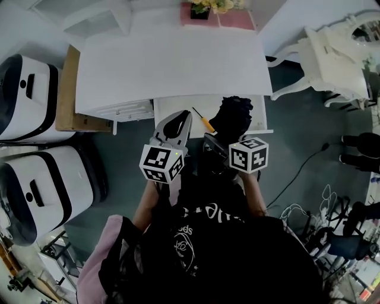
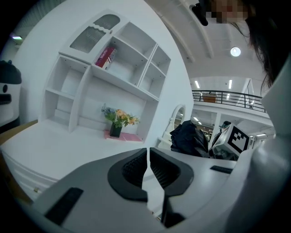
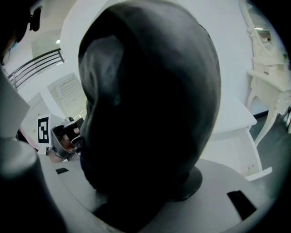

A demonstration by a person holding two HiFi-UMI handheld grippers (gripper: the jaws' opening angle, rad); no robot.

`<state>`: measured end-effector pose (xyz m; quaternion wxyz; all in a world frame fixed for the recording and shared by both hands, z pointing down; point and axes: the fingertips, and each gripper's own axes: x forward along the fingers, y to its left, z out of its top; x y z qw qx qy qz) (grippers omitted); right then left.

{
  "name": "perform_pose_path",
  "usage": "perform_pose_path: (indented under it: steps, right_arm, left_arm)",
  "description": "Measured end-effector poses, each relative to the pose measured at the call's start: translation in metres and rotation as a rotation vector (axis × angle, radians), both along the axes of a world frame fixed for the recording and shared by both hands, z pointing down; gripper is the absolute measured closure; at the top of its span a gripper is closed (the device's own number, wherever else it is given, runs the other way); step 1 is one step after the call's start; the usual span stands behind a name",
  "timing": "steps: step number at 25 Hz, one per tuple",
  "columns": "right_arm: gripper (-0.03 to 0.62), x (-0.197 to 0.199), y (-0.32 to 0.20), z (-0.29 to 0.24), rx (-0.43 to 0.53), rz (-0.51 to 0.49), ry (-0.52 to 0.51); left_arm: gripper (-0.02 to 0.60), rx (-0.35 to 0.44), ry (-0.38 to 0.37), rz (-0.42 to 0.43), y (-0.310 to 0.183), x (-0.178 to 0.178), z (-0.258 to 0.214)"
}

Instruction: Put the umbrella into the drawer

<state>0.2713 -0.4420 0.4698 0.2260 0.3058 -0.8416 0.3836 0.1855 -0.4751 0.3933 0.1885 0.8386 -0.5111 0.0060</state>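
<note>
A black folded umbrella [image 1: 234, 114] hangs over the open white drawer [image 1: 259, 114] at the desk's front. My right gripper [image 1: 221, 140] is shut on the umbrella's near end. In the right gripper view the umbrella [image 3: 145, 100] fills most of the picture and hides the jaws. My left gripper [image 1: 177, 123] hovers at the drawer's left part, shut with nothing in it; its jaws [image 2: 148, 166] almost touch. From the left gripper view the umbrella [image 2: 188, 138] shows to the right. A screwdriver with an orange handle [image 1: 203, 120] lies in the drawer.
The white desk top [image 1: 172, 59] lies beyond the drawer, with a flower pot [image 1: 202, 9] and pink books at its back. Two white-and-black machines [image 1: 35, 184] stand to the left, a white ornate chair [image 1: 332, 56] to the right. Cables [image 1: 303, 208] lie on the floor.
</note>
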Motion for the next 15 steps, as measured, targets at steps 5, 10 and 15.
perform_pose_path:
  steps: [5, 10, 15]
  right_arm:
    - [0.318, 0.012, -0.027, 0.018, 0.001, -0.122, 0.066]
    - [0.318, 0.028, -0.052, 0.050, 0.046, -0.344, 0.208]
    - [0.319, 0.035, -0.072, 0.090, 0.071, -0.527, 0.355]
  left_arm:
    - [0.552, 0.001, -0.004, -0.070, -0.013, 0.005, -0.004]
    - [0.552, -0.011, -0.010, -0.149, -0.017, 0.007, -0.002]
    - [0.552, -0.020, -0.042, -0.222, -0.018, 0.001, 0.002]
